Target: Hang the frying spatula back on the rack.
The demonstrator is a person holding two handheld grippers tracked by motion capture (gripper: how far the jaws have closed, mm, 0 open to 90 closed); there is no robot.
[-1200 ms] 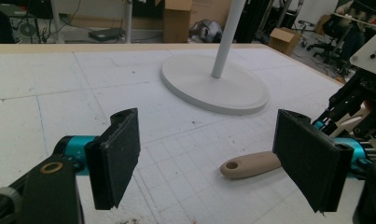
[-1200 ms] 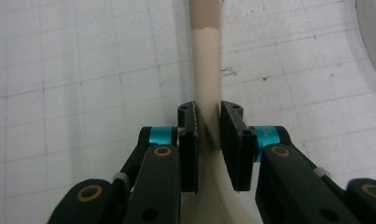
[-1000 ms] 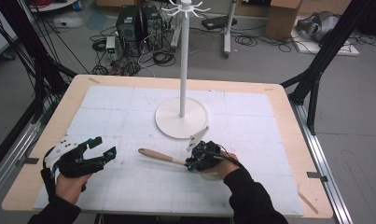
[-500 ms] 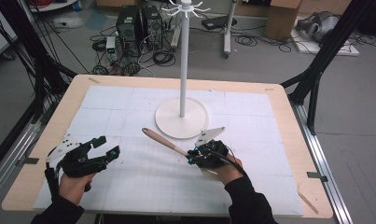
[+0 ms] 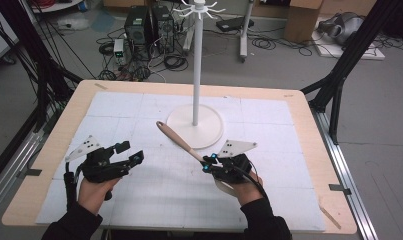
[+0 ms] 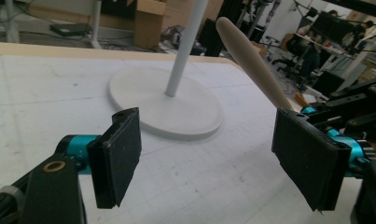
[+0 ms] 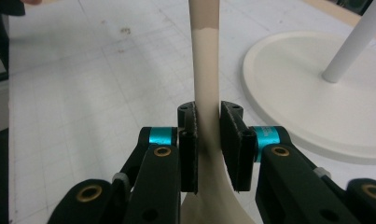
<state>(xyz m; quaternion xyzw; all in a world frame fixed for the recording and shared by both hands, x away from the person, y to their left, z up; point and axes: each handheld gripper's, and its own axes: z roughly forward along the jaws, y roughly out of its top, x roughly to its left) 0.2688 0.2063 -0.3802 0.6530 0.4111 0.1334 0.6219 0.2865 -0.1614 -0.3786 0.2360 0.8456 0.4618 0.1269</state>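
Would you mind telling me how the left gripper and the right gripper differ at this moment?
The left gripper has its jaws wide apart with nothing between them, while the right gripper is shut on the wooden spoon. The left gripper points across the mat toward the right gripper; the right gripper angles the spoon's handle toward the white stand. Both are black, hand-held, with grey plates on top.

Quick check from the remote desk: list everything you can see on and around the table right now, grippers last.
spatula: 1, beige with wooden handle, lifted over the mat, handle toward the stand
stand: 1, white, round base on the mat's far middle, hooks on top
mat: 1, white gridded, covers the table
table: 1, light wood
boxes: cardboard, floor behind
cables: black, floor behind
left hand-held gripper: 1, black, jaws open, empty
right hand-held gripper: 1, black, shut on the spatula's neck
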